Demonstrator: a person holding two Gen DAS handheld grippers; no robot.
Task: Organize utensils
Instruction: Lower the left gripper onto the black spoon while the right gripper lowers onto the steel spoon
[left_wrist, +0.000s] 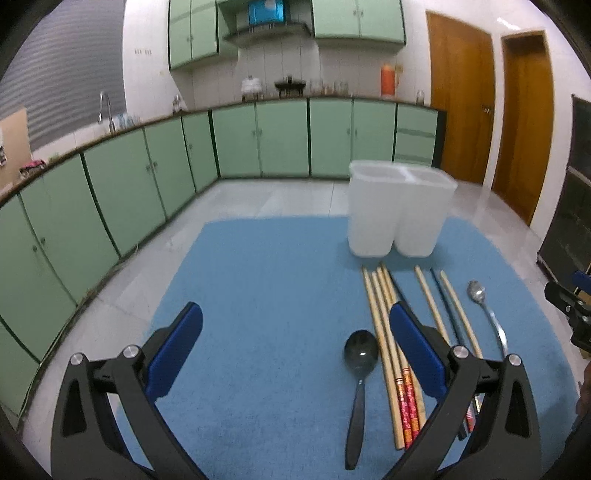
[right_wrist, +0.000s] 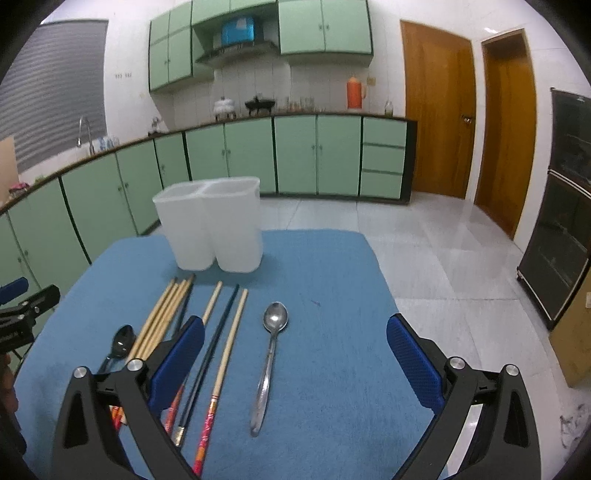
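A white two-compartment holder (left_wrist: 399, 210) (right_wrist: 212, 225) stands empty at the far side of a blue mat (left_wrist: 258, 295) (right_wrist: 332, 295). In front of it lie several wooden chopsticks (left_wrist: 384, 332) (right_wrist: 162, 317), a dark chopstick (right_wrist: 214, 343), a black spoon (left_wrist: 360, 358) (right_wrist: 120, 345) and a metal spoon (left_wrist: 484, 306) (right_wrist: 271, 354). My left gripper (left_wrist: 295, 321) is open and empty above the mat, left of the utensils. My right gripper (right_wrist: 295, 332) is open and empty, with the metal spoon lying between its fingers.
Green kitchen cabinets (left_wrist: 147, 166) run along the left and far walls. Wooden doors (right_wrist: 439, 110) are at the right. A dark cabinet (right_wrist: 554, 240) stands at the far right. The mat ends at the table edge, with tiled floor (right_wrist: 443, 258) beyond.
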